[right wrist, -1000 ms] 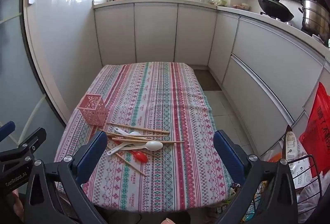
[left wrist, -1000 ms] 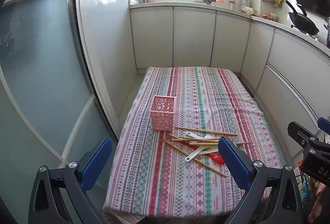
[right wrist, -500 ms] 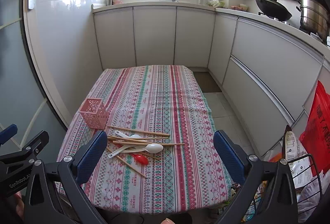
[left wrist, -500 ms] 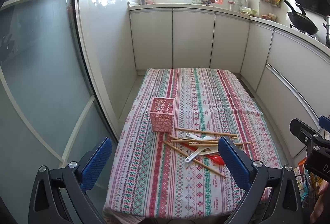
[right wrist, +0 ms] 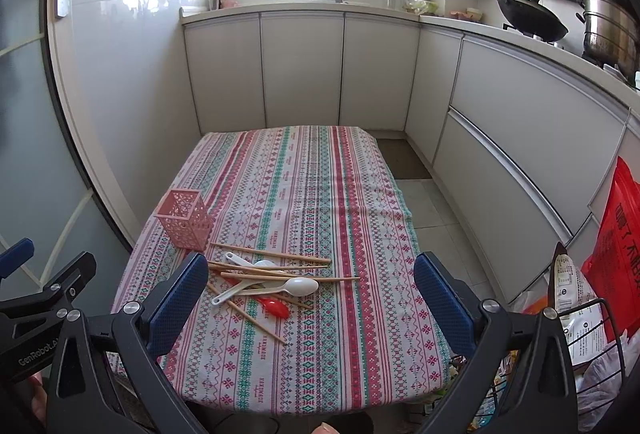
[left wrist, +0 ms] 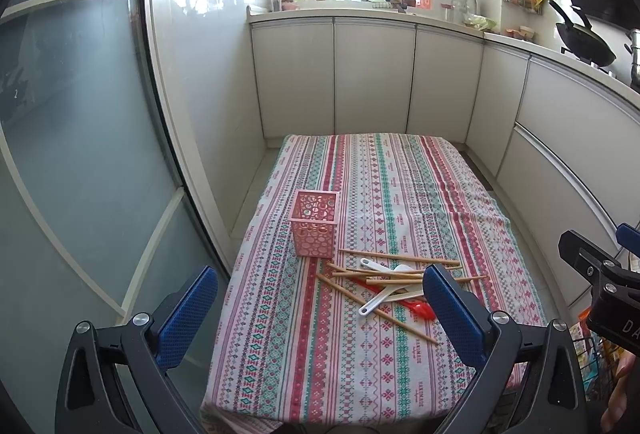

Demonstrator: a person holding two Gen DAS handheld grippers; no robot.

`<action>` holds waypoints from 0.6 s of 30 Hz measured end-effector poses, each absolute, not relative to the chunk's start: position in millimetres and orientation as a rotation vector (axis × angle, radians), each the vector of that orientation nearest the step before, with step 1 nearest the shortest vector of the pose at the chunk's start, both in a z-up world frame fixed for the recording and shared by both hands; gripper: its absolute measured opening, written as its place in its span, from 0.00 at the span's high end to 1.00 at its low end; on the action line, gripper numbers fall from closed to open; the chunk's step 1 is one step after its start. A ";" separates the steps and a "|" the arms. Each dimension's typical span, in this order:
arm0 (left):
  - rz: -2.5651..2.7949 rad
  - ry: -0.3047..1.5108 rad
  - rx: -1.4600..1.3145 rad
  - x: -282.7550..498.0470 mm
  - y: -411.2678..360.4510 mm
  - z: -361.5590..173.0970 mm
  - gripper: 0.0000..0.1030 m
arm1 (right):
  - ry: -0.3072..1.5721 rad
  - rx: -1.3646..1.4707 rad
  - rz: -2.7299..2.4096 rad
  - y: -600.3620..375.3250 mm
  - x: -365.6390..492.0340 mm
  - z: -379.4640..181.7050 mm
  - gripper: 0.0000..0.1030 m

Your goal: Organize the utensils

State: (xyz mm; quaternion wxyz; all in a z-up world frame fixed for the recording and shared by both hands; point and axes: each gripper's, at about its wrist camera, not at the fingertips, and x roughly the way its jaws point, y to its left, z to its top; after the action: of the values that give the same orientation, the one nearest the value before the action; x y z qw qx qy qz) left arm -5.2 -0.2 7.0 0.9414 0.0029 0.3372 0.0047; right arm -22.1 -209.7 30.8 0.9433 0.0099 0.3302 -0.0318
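The utensils lie in a loose heap on the near half of the worktop (right wrist: 320,170), which wears a striped cloth: wooden chopsticks (right wrist: 272,253) crossed over white plastic spoons (right wrist: 298,287) and a red spoon (right wrist: 274,307). Just to the far left of them stands a pink perforated holder (left wrist: 315,224), upright and with nothing in it.

Both tools hang short of the near edge, well apart from the pile. The left tool (left wrist: 320,314) has its jaws spread wide with nothing between them, and so does the right tool (right wrist: 308,304).

The chopsticks look light, stiff and thin; I'd pinch one mid-length, since a hold near an end would let it swing. The spoons seem smooth and slippery, best taken by the handle. Because the pieces overlap, lifting one will likely drag its neighbours. The holder looks light enough to tip if knocked.
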 end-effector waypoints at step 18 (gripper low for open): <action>0.008 0.683 0.005 -5.7 -0.8 7.9 0.00 | 0.666 0.023 -0.065 -208.6 -21.9 29.0 0.00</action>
State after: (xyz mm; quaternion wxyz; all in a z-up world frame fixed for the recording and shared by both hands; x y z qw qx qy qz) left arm -5.7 -0.8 7.9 0.9423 0.0024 0.3347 0.0042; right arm -21.9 -208.6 29.0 0.9445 0.0112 0.3267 -0.0317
